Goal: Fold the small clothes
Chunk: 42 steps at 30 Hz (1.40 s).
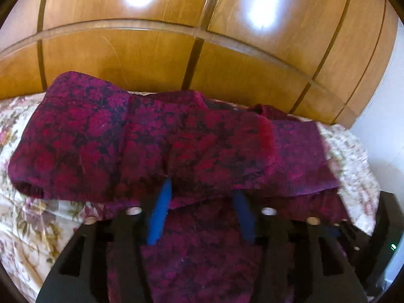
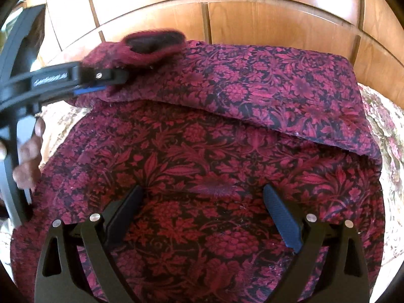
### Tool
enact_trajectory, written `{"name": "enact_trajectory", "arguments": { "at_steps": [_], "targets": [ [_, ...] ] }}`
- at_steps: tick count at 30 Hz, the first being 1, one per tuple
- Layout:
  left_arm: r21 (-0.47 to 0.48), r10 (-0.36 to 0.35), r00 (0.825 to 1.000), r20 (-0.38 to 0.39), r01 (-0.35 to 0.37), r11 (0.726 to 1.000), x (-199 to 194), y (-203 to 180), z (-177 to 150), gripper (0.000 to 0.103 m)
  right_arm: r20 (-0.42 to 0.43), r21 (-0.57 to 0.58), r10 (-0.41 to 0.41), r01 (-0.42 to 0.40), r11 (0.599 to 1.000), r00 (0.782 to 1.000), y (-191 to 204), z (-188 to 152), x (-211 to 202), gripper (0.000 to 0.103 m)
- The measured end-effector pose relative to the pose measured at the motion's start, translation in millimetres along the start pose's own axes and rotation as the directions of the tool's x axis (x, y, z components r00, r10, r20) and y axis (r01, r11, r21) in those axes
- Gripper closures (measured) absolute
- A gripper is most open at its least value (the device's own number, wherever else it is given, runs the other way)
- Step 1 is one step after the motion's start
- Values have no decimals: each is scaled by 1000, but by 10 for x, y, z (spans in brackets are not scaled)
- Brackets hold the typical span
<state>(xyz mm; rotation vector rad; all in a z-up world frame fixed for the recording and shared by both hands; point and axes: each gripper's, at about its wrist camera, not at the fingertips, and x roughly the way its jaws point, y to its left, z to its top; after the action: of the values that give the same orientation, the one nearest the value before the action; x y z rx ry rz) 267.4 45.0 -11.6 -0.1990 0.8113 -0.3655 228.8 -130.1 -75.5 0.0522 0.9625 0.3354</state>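
A dark red flower-patterned garment [image 2: 202,151] lies spread on the bed, its far part folded over toward me. My left gripper [image 1: 202,189] has its blue fingertips hidden under a fold of the garment [image 1: 176,139]; I cannot see whether the pads meet. In the right wrist view the left gripper [image 2: 106,82] appears at the upper left, holding up a sleeve end [image 2: 151,43]. My right gripper [image 2: 204,192] is open and empty just above the garment's middle.
The floral bedspread [image 1: 30,222] lies under the garment and also shows in the right wrist view [image 2: 388,151]. A wooden panelled headboard [image 1: 151,58] stands right behind the bed. A white wall [image 1: 383,126] is at the right.
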Motion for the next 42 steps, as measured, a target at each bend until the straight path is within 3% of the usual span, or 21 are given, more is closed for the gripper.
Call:
{"name": "enact_trajectory", "arguments": {
  "at_steps": [1,3,7,11,13,15,17,18,24,28,33,36,39,42],
  "targets": [
    [-17,-19,1000,7,19,1000,-59,36,18,34,4,11,17,-17,1000,1000,-19,29,-56,13],
    [-39,-30,999,34,32,999,-236,112,-56,34,37,55,84,-86,995,996,-63,127,-205,27],
    [-112,-15,998,59,22,993,-450,353,-215,34,115,156,222,-238,959,968,-57,491,-316,28],
    [-186,10,998,56,1,983,-525,535,-316,34,81,239,228,-242,941,970,52,873,15,30],
    [-227,5,999,46,5,974,-557,625,-400,34,34,269,224,-225,937,974,104,1026,280,44],
    [-236,12,999,50,0,972,-567,646,-420,34,14,244,185,-183,953,983,175,1105,396,75],
    [-234,22,999,50,-9,972,-565,669,-431,34,26,191,126,-129,973,992,263,1184,337,93],
    [-230,31,998,48,-19,973,-557,674,-429,34,69,170,123,-134,976,990,288,1217,185,96],
    [-240,123,992,-18,-124,963,-377,800,-372,36,263,125,86,-123,985,961,55,1320,-682,98],
    [-281,177,982,-65,-189,941,-244,886,-322,38,310,159,-4,-48,986,951,-322,1282,-971,98],
    [-277,254,962,-104,-273,921,-143,934,-258,40,214,266,-162,102,959,963,-1001,1062,-799,98],
    [-278,286,949,-136,-313,908,-108,987,-257,45,128,336,-192,139,931,973,-1384,845,-609,98],
    [-282,295,949,-113,-315,906,-188,1023,-235,45,71,366,-190,151,918,979,-1519,698,-431,98],
    [-274,265,963,-42,-266,924,-352,967,-137,45,70,361,-196,158,919,978,-1505,664,-416,96]
  ]
}}
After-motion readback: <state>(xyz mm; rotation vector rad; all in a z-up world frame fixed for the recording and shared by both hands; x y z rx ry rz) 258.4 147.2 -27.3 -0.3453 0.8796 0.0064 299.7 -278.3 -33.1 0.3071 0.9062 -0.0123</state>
